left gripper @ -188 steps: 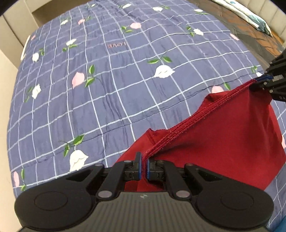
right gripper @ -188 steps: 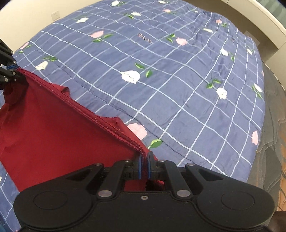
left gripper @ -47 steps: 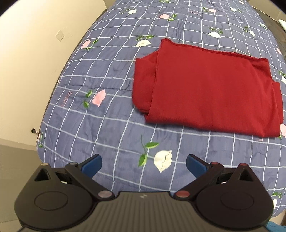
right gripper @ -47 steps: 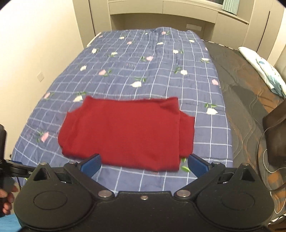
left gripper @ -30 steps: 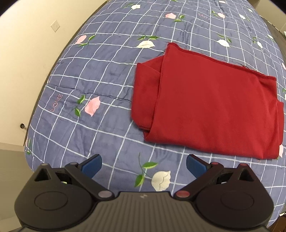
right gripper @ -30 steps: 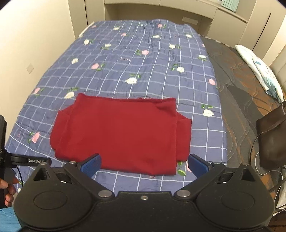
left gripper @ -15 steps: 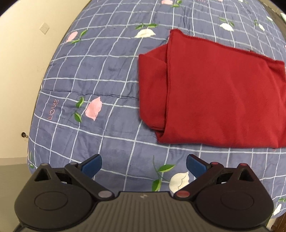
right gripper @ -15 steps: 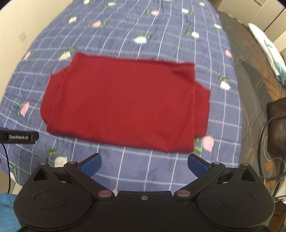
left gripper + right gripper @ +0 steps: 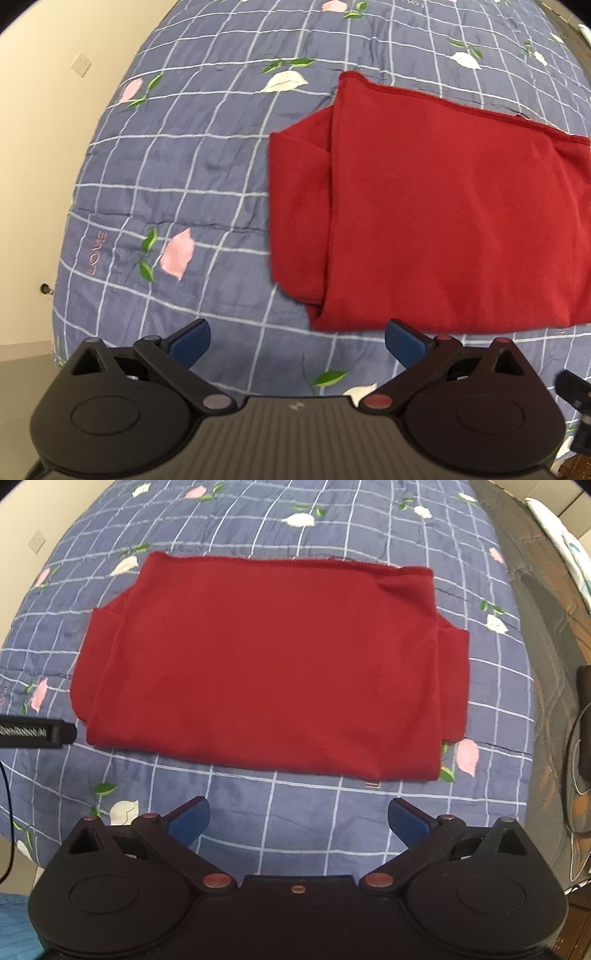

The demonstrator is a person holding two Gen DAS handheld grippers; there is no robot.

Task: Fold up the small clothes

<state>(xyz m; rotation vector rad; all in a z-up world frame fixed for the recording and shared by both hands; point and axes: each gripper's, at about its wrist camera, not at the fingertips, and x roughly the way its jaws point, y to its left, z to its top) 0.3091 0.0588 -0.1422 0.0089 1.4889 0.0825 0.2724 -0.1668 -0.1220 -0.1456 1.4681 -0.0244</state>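
While both grippers' fingers (image 9: 190, 341) (image 9: 408, 821) gape empty, the red garment (image 9: 266, 664) lies folded, bare quilt (image 9: 295, 812) bordering its edges.

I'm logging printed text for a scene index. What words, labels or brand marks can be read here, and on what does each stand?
"LOVE": pink letters on the blue checked quilt, near its left edge in the left wrist view, lying sideways.
White lettering on the black bar at the left edge of the right wrist view: too blurred to read.
The red garment: no text seen.

left gripper (image 9: 297, 341) | black body, blue fingertips (image 9: 190, 341) | right gripper (image 9: 298, 819) same
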